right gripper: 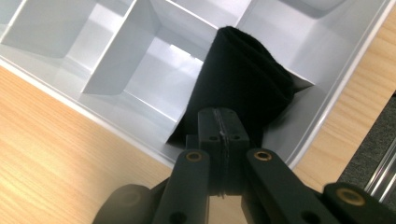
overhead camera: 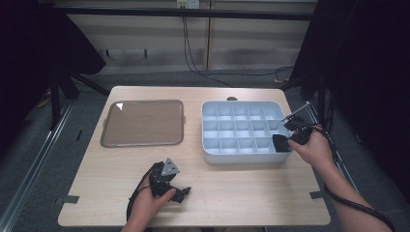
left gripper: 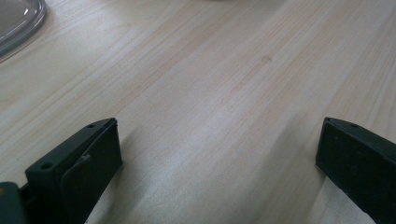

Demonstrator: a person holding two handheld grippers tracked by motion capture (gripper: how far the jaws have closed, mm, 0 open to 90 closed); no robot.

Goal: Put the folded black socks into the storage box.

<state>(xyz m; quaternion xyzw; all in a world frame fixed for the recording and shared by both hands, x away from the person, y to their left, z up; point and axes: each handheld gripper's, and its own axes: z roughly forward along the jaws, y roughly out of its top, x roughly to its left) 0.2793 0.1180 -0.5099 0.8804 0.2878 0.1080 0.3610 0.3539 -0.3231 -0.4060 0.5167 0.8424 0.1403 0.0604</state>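
Wooden tabletop (overhead camera: 241, 193), grey divided tray (overhead camera: 240, 154): right hand-held gripper (right gripper: 219, 126) clamps black cloth (right gripper: 243, 88) over tray's corner; left hand-held gripper (left gripper: 215, 158) gapes empty, near tray.

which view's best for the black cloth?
The right gripper view: the black cloth is large and close there, folded, pinched by the shut right tongs above the divided tray. In the high view it is a small dark patch at the tray's near right corner.

Your right gripper (right gripper: 219, 140) hides the cloth's (right gripper: 243, 93) lower end; the tray (left gripper: 18, 21) is cut off at the picture's corner.
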